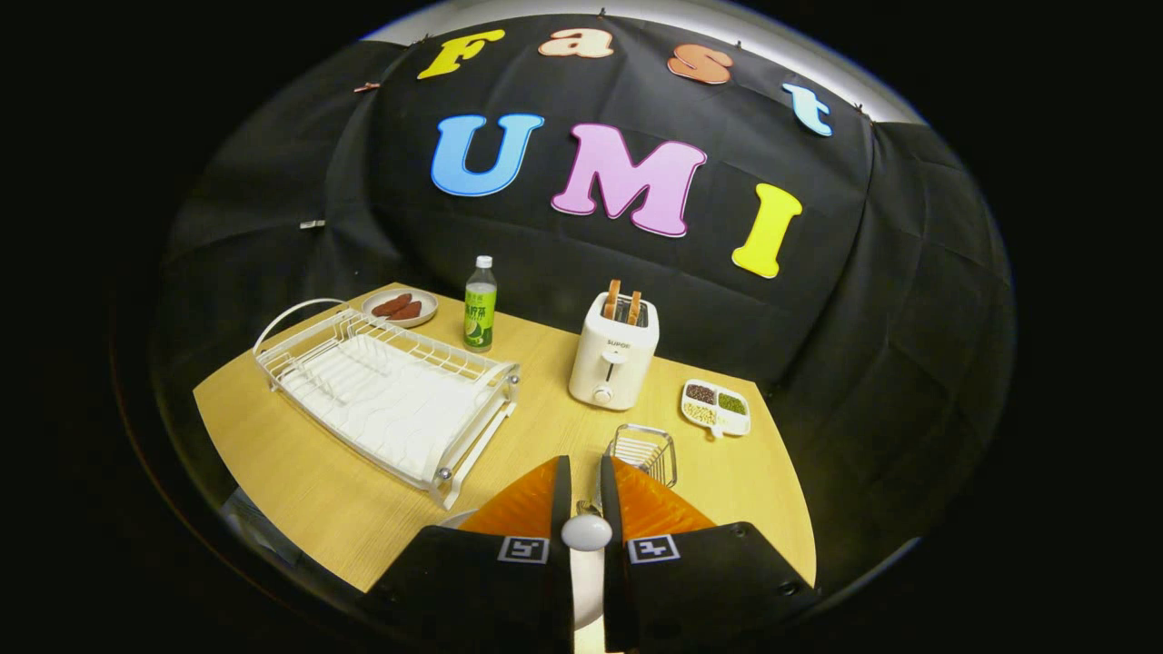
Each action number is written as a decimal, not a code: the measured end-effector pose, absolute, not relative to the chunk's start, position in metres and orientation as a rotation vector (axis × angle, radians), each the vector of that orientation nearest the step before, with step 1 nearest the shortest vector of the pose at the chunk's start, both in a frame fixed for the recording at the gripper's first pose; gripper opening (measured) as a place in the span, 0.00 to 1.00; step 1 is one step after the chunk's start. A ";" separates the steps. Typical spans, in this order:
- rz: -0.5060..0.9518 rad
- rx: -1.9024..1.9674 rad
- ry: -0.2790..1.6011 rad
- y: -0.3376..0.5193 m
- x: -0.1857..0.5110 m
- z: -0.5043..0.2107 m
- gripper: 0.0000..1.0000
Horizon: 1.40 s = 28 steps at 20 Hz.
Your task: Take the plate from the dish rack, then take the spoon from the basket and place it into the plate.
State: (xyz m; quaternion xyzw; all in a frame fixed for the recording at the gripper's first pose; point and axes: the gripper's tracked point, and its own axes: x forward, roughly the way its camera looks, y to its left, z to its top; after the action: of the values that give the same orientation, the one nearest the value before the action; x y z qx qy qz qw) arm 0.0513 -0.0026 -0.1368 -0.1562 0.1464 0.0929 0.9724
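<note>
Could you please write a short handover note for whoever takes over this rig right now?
Gripper: fingers nearly closed on a white spoon, its rounded end showing between them.
Plate: already out of the white dish rack; only its white rim shows beneath the fingers, on the wooden table.
Wire basket: just ahead of the fingers, beside the white toaster.
Done: plate taken from the rack, spoon lifted from the basket.
Left: lower the spoon into the plate and release it. Whether it already touches the plate cannot be told.

Wooden table (327,509) with dish rack (386,395), toaster (611,363).
</note>
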 end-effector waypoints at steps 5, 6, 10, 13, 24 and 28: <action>0.171 -0.308 0.400 0.001 0.054 -0.191 0.17; 0.167 -0.297 0.412 0.000 0.056 -0.197 0.17; 0.174 -0.286 0.435 -0.001 0.060 -0.209 0.18; 0.198 -0.287 0.459 0.000 0.055 -0.217 0.18; 0.263 -0.353 0.495 0.008 0.042 -0.231 0.22; 0.309 -0.255 0.572 0.017 0.041 -0.237 0.29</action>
State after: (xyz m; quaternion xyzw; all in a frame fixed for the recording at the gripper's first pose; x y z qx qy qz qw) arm 0.0411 0.0173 -0.2371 -0.1249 0.2802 0.1513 0.9397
